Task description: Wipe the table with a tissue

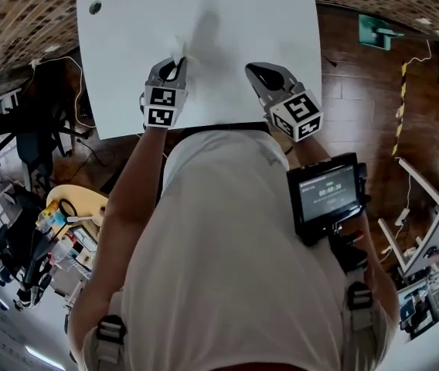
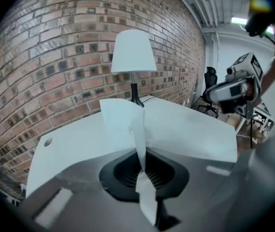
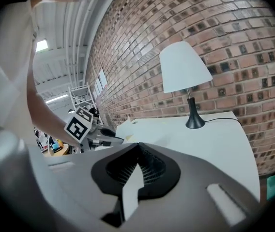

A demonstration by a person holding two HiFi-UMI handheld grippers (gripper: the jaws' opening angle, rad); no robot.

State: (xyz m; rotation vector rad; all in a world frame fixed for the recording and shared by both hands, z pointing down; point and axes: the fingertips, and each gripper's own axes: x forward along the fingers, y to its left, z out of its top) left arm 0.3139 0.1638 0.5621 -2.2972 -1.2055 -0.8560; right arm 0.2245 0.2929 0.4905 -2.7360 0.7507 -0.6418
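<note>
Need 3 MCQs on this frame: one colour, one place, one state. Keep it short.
1. The shade of the lamp is:
A) red
B) white
C) black

2. The tissue is:
A) draped over the lamp's shade
B) wrapped round the lamp's stem
C) in the left hand-held gripper

3. The left hand-held gripper's jaws are:
A) wide apart, nothing between
B) shut on the tissue
C) shut, nothing between

Answers:
1 B: both gripper views show a white shade on a black stem.
2 C: the left gripper view shows the tissue running up from between that gripper's jaws, clear of the lamp.
3 B: the pads meet with the tissue pinched between them.
</note>
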